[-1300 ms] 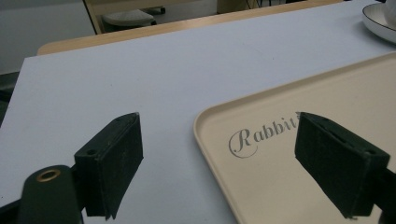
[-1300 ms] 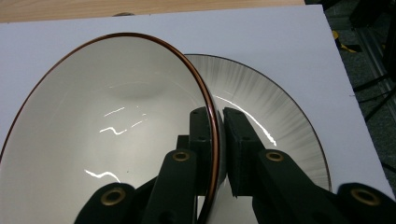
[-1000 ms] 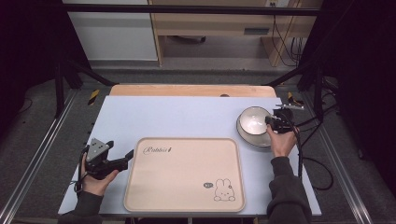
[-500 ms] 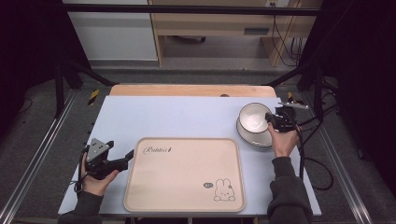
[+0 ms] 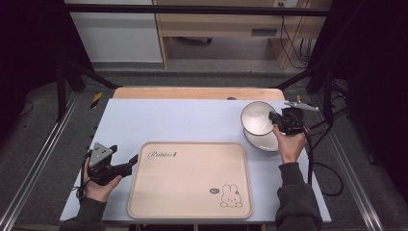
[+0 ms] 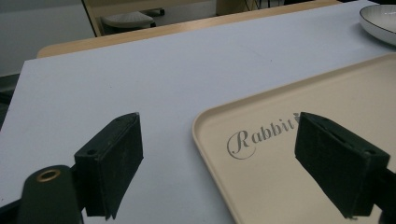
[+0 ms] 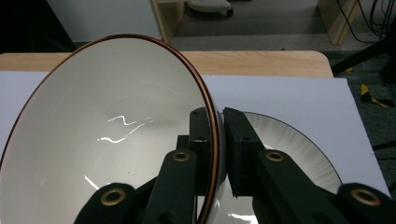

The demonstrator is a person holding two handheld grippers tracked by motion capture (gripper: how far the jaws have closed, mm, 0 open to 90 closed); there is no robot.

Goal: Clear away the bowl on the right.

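**Bowl pinched at the rim and lifted off the plate; the tray waits bare**

Bowl work stands at an early stage, to judge by how things lie; nearest the person, the beige rectangular plastic tray with a rabbit drawing and "Rabbit" lettering (image 5: 190, 180) lies on the pale blue tabletop (image 5: 183, 120) with nothing on it; just beside the tray's left edge the left gripper (image 5: 131, 166) rests in the person's left hand (image 5: 98, 185), its jaws spread wide with nothing between them, one black pad (image 6: 114, 161) over the table and the other over the tray's corner.

Farther off, at the right of the table, the right gripper (image 5: 272, 117) is pressed together on the rim of the white, copper-edged ceramic bowl (image 7: 112, 135); one jaw sits inside the rim, the other outside; the bowl is tilted steeply, its mouth facing left in the high view, and appears raised off the white dark-rimmed plate (image 5: 262, 142) beneath it, which lies flat on the table and well apart from the tray.

So the grasp and lift look done; what is left, as I judge it, is carrying the bowl across to the tray, setting it down level and letting go; the plate may follow.
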